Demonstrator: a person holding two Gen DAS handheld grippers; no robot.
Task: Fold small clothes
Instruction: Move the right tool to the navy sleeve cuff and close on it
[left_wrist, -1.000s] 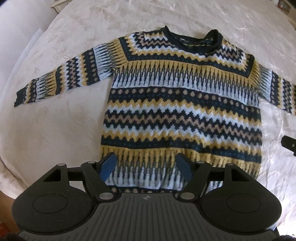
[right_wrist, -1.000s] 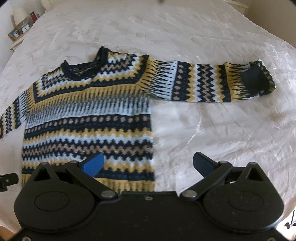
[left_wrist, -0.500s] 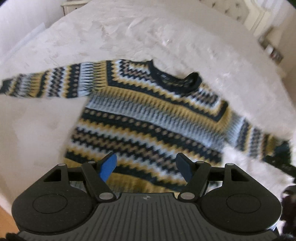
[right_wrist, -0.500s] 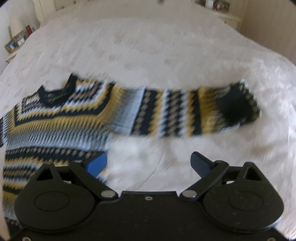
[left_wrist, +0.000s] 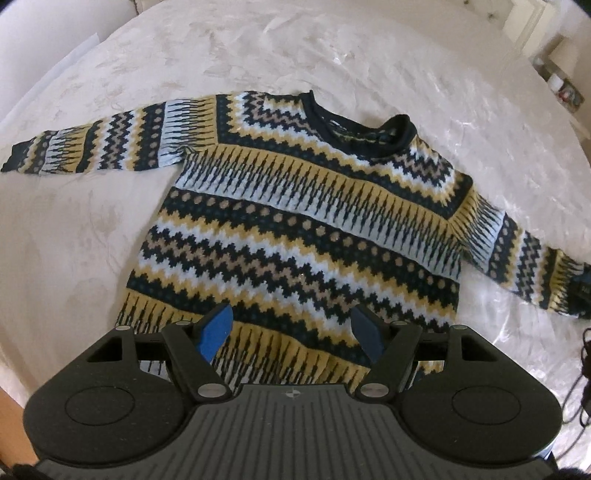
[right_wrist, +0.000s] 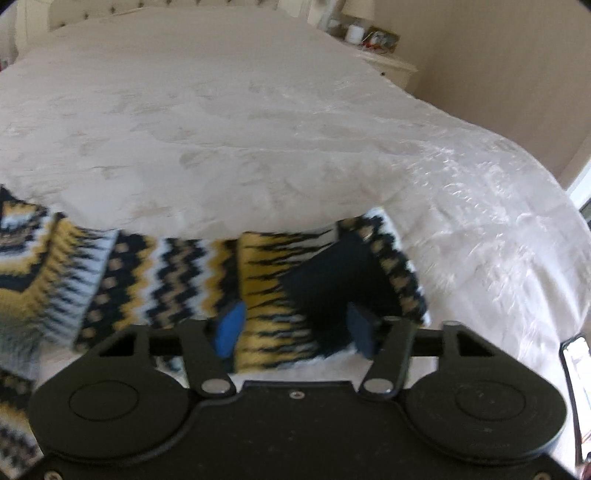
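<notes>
sweater (left_wrist: 306, 236) lies flat, front up, on the pale bedspread (left_wrist: 258, 48), both sleeves stretched straight out to the sides. no fold is made yet; judging from this, you are at the very start, with both sleeves and the body left to do.

your left gripper (left_wrist: 291, 334) hangs over the hem, jaws apart, nothing between the pads; whether it touches the knit you cannot tell.

your right gripper (right_wrist: 297, 328) is at the end of the right sleeve (right_wrist: 280, 280), jaws closing, with the cuff's dark turned-back patch (right_wrist: 328, 288) and the yellow band between them. the picture is blurred, so whether the pads press the knit yet is not clear; a gap shows on both sides.

likely first step: bring that sleeve across the chest. the left sleeve (left_wrist: 103, 147) lies untouched.
</notes>
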